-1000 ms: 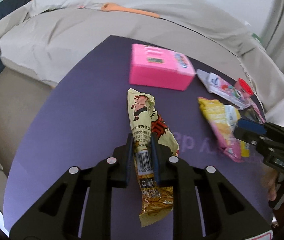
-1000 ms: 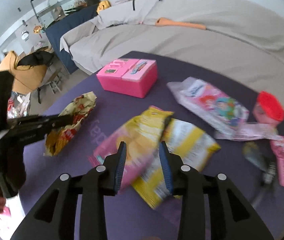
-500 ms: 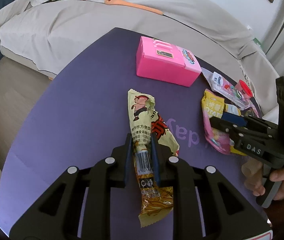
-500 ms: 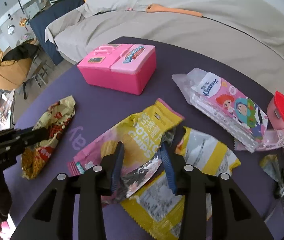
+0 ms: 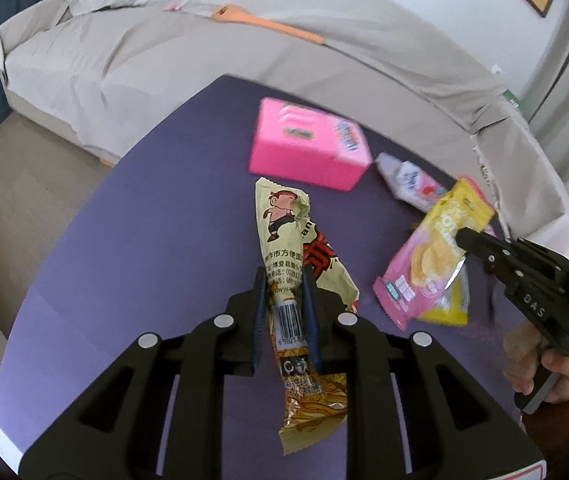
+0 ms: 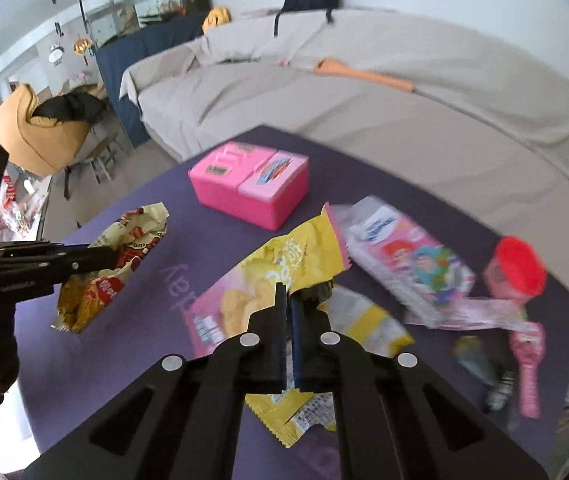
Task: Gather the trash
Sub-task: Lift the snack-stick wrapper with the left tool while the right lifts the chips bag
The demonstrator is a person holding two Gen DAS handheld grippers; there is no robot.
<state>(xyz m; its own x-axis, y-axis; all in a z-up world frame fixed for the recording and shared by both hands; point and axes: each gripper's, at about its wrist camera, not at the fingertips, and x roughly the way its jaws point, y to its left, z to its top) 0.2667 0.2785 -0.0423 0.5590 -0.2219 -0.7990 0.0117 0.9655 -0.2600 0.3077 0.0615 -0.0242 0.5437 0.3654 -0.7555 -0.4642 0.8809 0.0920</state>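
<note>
My left gripper (image 5: 283,280) is shut on a cream and gold snack wrapper (image 5: 288,240) and holds it over the purple table (image 5: 144,240); that wrapper also shows in the right wrist view (image 6: 112,264). My right gripper (image 6: 287,294) is shut on a yellow and pink chip bag (image 6: 268,284), lifted off the table; the bag also shows in the left wrist view (image 5: 432,256). A second yellow wrapper (image 6: 364,320) lies under it.
A pink box (image 6: 248,188) stands mid-table. A tissue pack (image 6: 408,252), a red-lidded cup (image 6: 516,272), a pink toy (image 6: 528,364) and a small dark wrapper (image 6: 480,364) lie to the right. A grey covered sofa (image 6: 364,112) runs behind the table.
My right gripper has shut on the chip bag and lifted it off the table. My left gripper still holds the snack wrapper and has moved little.
</note>
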